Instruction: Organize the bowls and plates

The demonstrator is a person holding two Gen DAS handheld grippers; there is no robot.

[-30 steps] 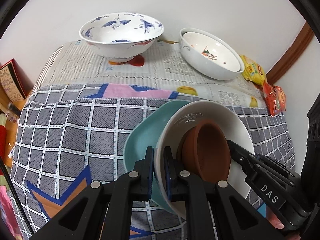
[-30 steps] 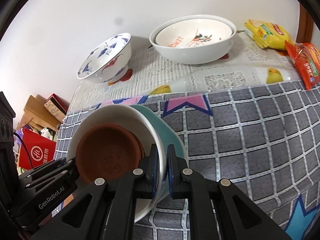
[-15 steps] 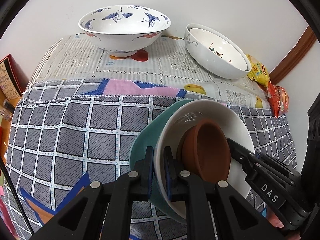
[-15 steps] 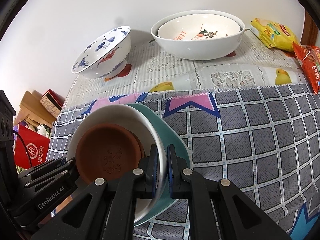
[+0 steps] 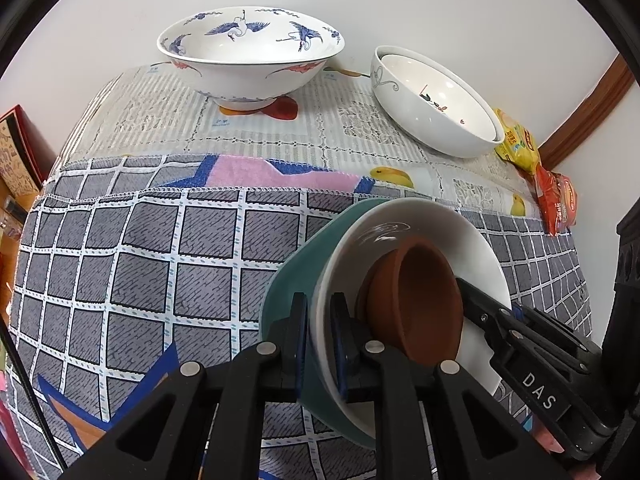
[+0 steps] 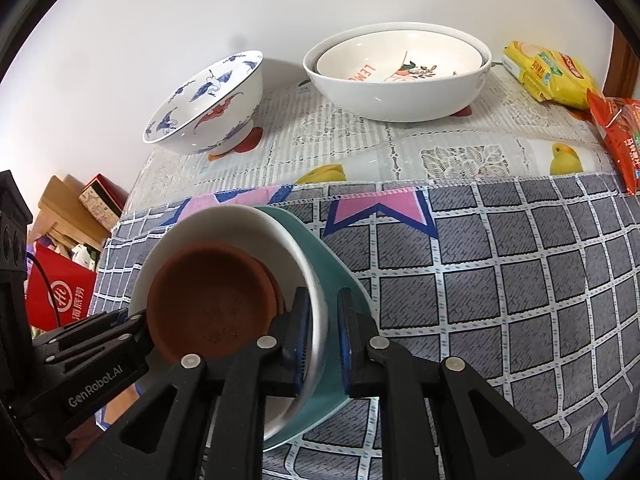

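A stack of a teal plate (image 5: 288, 292), a white plate (image 5: 440, 232) and brown clay saucers (image 5: 416, 300) sits low over the grey checked cloth (image 5: 140, 260). My left gripper (image 5: 320, 304) is shut on the stack's left rim, teal and white edges between its pads, and its jaws are opening. My right gripper (image 6: 323, 300) is shut on the opposite rim of the teal plate (image 6: 320, 248) and white plate (image 6: 224, 224), its jaws opening too. The saucers (image 6: 208, 300) lie inside. Each gripper shows in the other's view: right gripper (image 5: 480, 300), left gripper (image 6: 136, 320).
At the back by the wall stand a blue crane-patterned bowl (image 5: 248, 60) and two nested white bowls (image 5: 436, 108). Yellow snack packets (image 6: 548, 76) and red snack packets (image 6: 620, 128) lie at the far right. Boxes (image 6: 96, 200) and a red bag (image 6: 60, 296) stand beyond the table's left edge.
Both pairs of jaws stand slightly wider around the stack's rim than before. The views have shifted a little toward the back bowls; the stack keeps its place between the grippers.
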